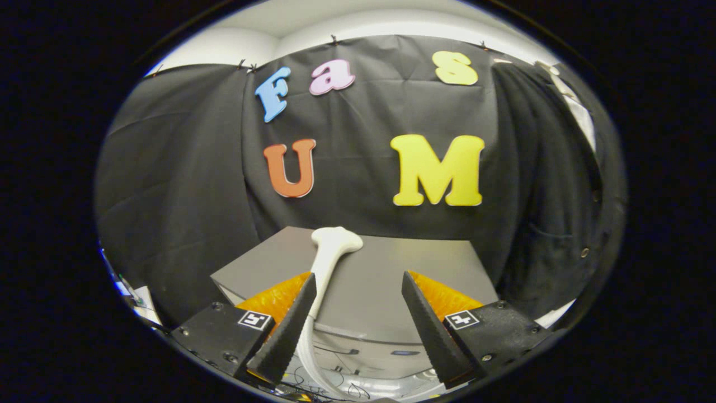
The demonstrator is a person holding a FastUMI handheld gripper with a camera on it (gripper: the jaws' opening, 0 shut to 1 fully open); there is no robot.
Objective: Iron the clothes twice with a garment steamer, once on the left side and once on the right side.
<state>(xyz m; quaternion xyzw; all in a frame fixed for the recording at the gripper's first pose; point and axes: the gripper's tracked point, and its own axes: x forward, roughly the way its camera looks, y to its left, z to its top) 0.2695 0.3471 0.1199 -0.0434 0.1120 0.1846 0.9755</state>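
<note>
The gripper (358, 291) is being held above a grey table (403, 291), with its two fingers (291, 324) being kept wide apart and nothing being pressed between them. The jaws are standing open, a broad gap of bare tabletop being shown between the tips.

A white garment steamer (331, 252) is being seen lying on the table, just ahead of and partly behind the left finger. Its flared head (337, 239) is resting toward the far side of the tabletop, beyond the fingertips; its slim handle is running back toward the gripper and is being hidden in part by the left finger. A white hose or cord (307, 352) is being seen curving down from the handle below the near table edge, between the finger bases. Whether the left finger is touching the steamer cannot be told; the right finger is clearly apart from it.

A dark garment (542, 184) is being seen hanging to the right of the table, against the black cloth wall (184, 184), well beyond the right finger. A pocket and small buttons are being made out on it.

Thin cables (341, 386) are being seen on the floor under the table front.
</note>
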